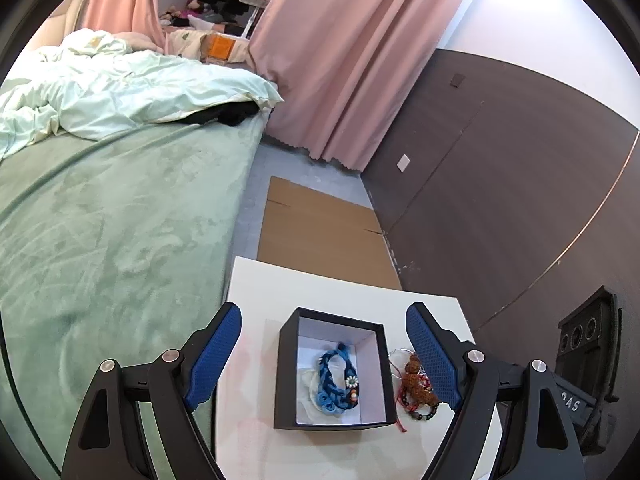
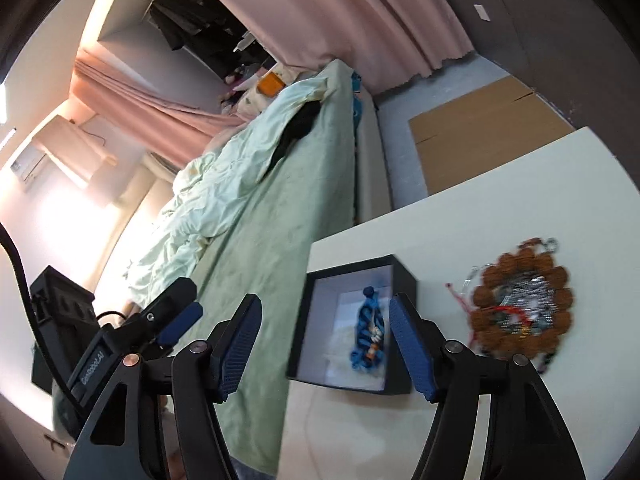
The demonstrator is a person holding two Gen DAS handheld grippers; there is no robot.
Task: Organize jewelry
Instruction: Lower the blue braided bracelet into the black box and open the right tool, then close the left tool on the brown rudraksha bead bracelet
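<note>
The left gripper (image 1: 324, 360) is spread wide, its blue-padded fingers (image 1: 212, 360) standing to either side of the black jewelry box (image 1: 286, 380) with clear air between pads and box walls; it holds nothing. Inside the white-lined box lies a blue braided bracelet (image 1: 338, 380) with a small flower charm, resting partly on a pale cloth. Just right of the box, on the white table (image 1: 344, 292), sits a pile of loose pieces: a brown seed-bead bracelet (image 1: 416, 378), red cord and dark beads, close beside the right-hand pad.

The right gripper (image 2: 324, 344) is also open and empty, hovering over the near left part of the box (image 2: 404, 280); its view is blurred. There the blue braided bracelet (image 2: 370, 332) shows between the fingers, and the brown bead ring (image 2: 520, 300) lies to the right, apart from the box.

The table's left edge runs right against the green bed (image 1: 100, 220). Beyond its far edge lie flat cardboard (image 1: 320, 232) on the floor, then pink curtains (image 1: 340, 60). A dark wall panel (image 1: 500, 180) bounds the right side.
</note>
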